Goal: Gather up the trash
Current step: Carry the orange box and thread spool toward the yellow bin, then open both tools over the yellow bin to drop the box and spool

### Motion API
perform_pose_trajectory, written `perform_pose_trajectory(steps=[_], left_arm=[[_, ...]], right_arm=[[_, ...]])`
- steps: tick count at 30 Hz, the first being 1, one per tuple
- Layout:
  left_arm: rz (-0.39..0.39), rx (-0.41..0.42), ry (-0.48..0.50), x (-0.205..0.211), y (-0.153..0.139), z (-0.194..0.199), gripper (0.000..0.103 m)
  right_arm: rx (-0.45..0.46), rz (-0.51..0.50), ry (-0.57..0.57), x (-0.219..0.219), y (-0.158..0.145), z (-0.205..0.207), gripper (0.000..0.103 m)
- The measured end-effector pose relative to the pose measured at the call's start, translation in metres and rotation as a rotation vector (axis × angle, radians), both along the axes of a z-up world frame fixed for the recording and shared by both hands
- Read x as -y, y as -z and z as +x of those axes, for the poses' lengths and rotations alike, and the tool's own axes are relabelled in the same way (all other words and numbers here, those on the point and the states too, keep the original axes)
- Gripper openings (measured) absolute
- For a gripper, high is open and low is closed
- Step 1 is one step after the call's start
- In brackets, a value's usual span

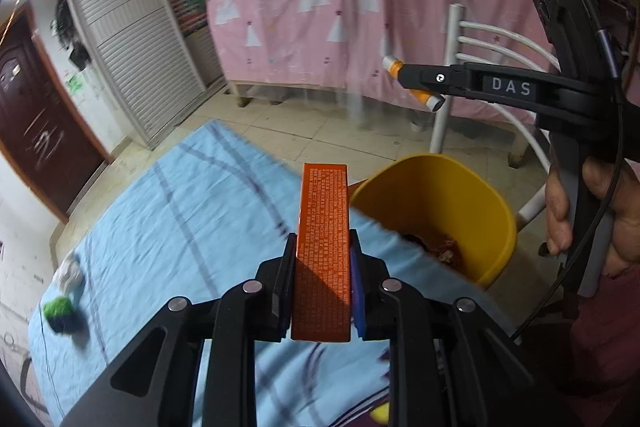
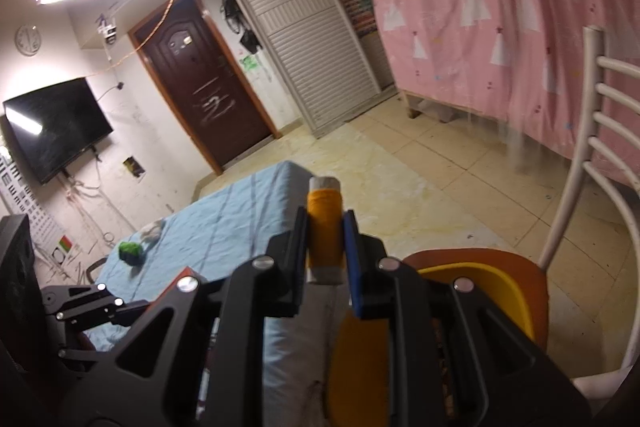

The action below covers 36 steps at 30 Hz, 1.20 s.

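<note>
1. Landmark: yellow bin (image 1: pixel 436 215), on a red chair seat (image 2: pixel 536 291) at the corner of the table with the blue cloth (image 1: pixel 180 219). Some brownish trash is already at the bottom of the bin.
2. Far left of the bin, at the opposite end of the cloth: a white crumpled paper wad (image 1: pixel 69 269) and just beside it a green-and-black crumpled wrapper (image 1: pixel 60 311), blurred. Both are still to be collected. They look light and soft, so I judge they would squash under the pads; pinch across the bulk, not a loose edge.
3. Just left of the bin: my left gripper (image 1: pixel 322 247) is clamped on an orange carton (image 1: pixel 323 247), long, flat, covered with white print. I hold it by the narrow sides near the lower half, and the far end sticks out toward the bin rim. It looks like stiff, light, probably empty card. The mid-length grip looks fine; too hard a squeeze might crush it.
4. Above and behind the bin: my right gripper (image 1: pixel 416 83) is closed on a small orange spool-like tube (image 2: pixel 325 227) with whitish ends, the pads on the orange middle. It is rigid, light and round, so I judge it could roll or twist out; a hold across the cylinder centre is right.
5. Right of the bin: my right hand (image 1: pixel 600 219) on the gripper handle, and a white chair back (image 2: pixel 592 147).
6. Both items are airborne near the bin, neither inside yet.
</note>
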<state>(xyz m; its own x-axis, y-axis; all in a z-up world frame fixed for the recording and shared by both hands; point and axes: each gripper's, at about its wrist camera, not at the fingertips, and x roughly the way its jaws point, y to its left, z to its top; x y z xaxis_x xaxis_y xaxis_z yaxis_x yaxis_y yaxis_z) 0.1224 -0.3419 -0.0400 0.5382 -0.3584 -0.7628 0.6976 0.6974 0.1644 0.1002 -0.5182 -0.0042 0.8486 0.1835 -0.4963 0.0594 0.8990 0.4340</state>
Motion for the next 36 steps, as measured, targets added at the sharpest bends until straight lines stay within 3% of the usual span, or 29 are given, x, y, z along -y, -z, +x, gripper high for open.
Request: perform_pose_trajectory(steps=[15,20,27,28,30,31,36], left_arm=[[0.033,-0.089,0.141,0.090,0.018,0.004,0.016],[0.039,-0.111,0.129,0.097,0.021,0.008,0.048],[0.028,-0.106,0.104,0.085,0.016,0.012,0.050],[0.025,-0.106,0.098,0.082,0.014,0.014,0.050],[0.019,-0.105,0.086,0.075,0.011,0.016,0.050],[0.014,-0.105,0.080,0.070,0.010,0.018,0.050],[-0.015,-0.095,0.039,0.047,-0.001,0.026,0.051]], right_arm=[[-0.026,0.032,0.103,0.042,0.012,-0.011,0.017],[-0.040,0.044,0.117,0.047,0.016,-0.011,0.017],[-0.055,0.050,0.124,0.045,0.019,-0.008,0.017],[-0.057,0.048,0.128,0.045,0.019,-0.007,0.019],[-0.061,0.046,0.143,0.046,0.020,-0.007,0.035],[-0.064,0.043,0.153,0.046,0.021,-0.008,0.049],[-0.068,0.036,0.159,0.043,0.021,-0.007,0.053]])
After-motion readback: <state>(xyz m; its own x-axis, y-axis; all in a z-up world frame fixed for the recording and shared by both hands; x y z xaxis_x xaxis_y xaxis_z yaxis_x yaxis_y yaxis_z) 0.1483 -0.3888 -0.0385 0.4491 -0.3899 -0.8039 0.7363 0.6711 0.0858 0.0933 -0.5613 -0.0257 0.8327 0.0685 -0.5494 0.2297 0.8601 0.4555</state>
